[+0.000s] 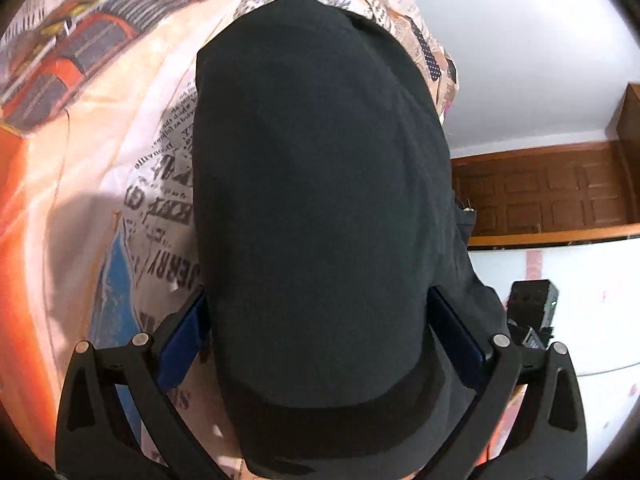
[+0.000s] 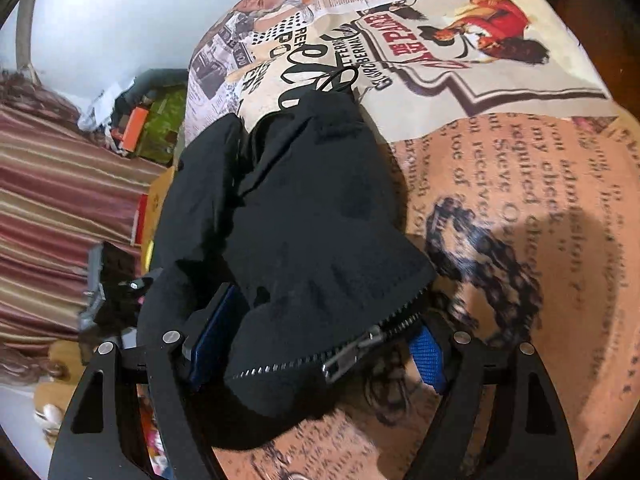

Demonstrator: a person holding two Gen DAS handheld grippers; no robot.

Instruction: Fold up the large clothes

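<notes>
A: Nearest us, the black jacket (image 2: 288,216) is bunching between the fingers of the right claw (image 2: 316,340), its zipper (image 2: 340,360) lying across the gap.

B: That claw is standing wide; the left claw (image 1: 320,328) is looking spread too, cloth filling it. We cannot tell if either is pinching.

A: The jacket is lying on the printed bedspread (image 2: 500,184), partly gathered. We are judging more folds are remaining.

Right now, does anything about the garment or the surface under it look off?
The black garment is a bunched lump, not flat, on the printed sheet. Its zipper edge is crumpled between the right gripper fingers. In the left view, cloth drapes across the left gripper. No damage or spill shows.
</notes>
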